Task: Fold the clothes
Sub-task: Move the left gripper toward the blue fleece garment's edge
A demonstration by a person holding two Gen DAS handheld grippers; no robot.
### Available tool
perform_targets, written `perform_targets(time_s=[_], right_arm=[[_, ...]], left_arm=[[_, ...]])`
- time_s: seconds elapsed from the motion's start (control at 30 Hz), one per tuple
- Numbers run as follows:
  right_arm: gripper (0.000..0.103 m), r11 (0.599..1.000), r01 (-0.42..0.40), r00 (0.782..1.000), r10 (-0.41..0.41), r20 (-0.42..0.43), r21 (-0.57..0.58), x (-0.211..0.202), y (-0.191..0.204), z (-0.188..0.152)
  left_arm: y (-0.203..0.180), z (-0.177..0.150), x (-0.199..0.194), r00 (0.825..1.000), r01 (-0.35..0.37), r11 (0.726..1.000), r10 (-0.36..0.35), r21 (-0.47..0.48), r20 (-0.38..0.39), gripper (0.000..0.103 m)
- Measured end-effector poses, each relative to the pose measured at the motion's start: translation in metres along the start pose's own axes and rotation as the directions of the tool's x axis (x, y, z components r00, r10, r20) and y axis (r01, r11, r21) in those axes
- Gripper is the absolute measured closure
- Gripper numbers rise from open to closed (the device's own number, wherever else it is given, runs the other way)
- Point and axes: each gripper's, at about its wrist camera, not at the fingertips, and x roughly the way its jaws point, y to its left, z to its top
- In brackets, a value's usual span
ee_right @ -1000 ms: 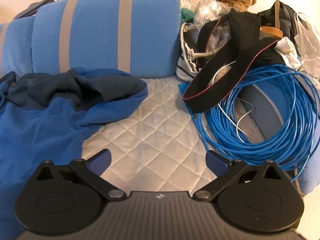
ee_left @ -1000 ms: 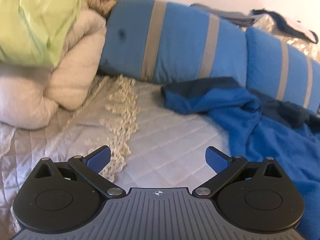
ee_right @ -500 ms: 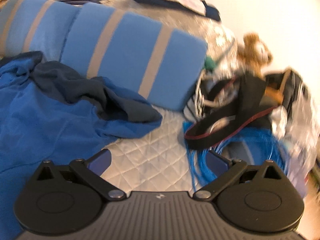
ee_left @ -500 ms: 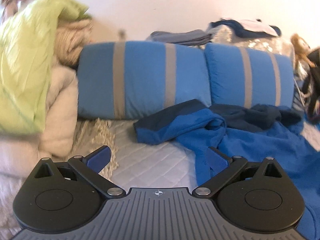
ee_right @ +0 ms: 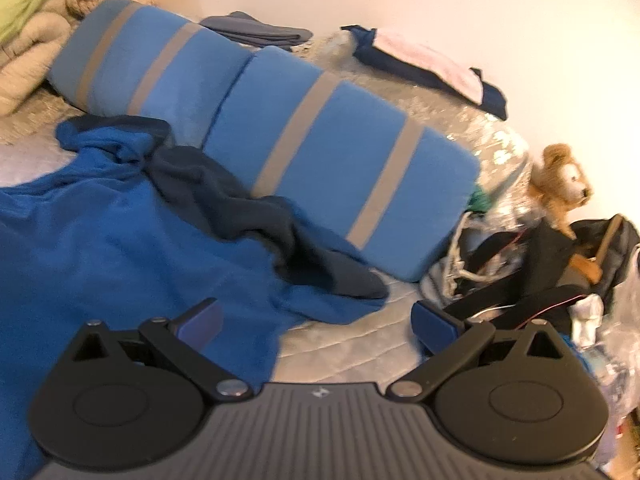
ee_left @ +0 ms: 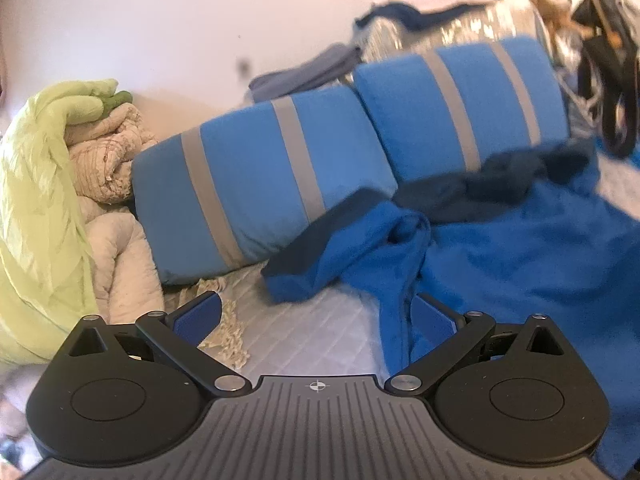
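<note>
Left gripper (ee_left: pixel 316 314): jaws spread wide, holding nothing; quilted bedcover (ee_left: pixel 304 336) lies between the fingers.
Blue garment (ee_left: pixel 500 264): crumpled on the bedcover, ahead and right of the left gripper; one fold lies just beside the right-hand pad (ee_left: pixel 434 318), contact uncertain.
Right gripper (ee_right: pixel 316 320): jaws spread wide, empty.
Same garment (ee_right: pixel 120 240) spreads ahead and left of it, beneath the left-hand pad (ee_right: pixel 202 320).
Striped blue pillows (ee_right: pixel 320 160): beyond the garment, touching its dark trim.
Teddy bear (ee_right: pixel 560 188): far right.

Plain pale wall (ee_left: pixel 168 20), quilted bed cover (ee_left: pixel 320 336), striped blue pillows (ee_right: pixel 340 168)
</note>
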Motion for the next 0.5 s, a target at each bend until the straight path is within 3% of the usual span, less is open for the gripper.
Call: perform_targets(time_s=[0.2, 0.4, 0.5], right_arm=[[0.000, 0.993, -0.100, 0.995, 0.100, 0.000, 0.058, -0.005, 0.005, -0.002], [0.000, 0.981, -0.153, 0.988, 0.155, -0.010, 0.117, -0.007, 0.001, -0.001], [0.000, 0.978, -0.167, 0.986, 0.169, -0.010, 0.123, -0.011, 0.000, -0.002]], left_arm=[[-0.029, 0.015, -0.001, 0.996, -0.068, 0.994, 0.073, 0.090, -0.055, 0.000], [-0.064, 0.021, 0.002, 0.978, -0.187, 0.956, 0.202, 0.225, -0.044, 0.000], [-0.080, 0.020, 0.001, 0.975, -0.208, 0.935, 0.220, 0.286, -0.010, 0.000]])
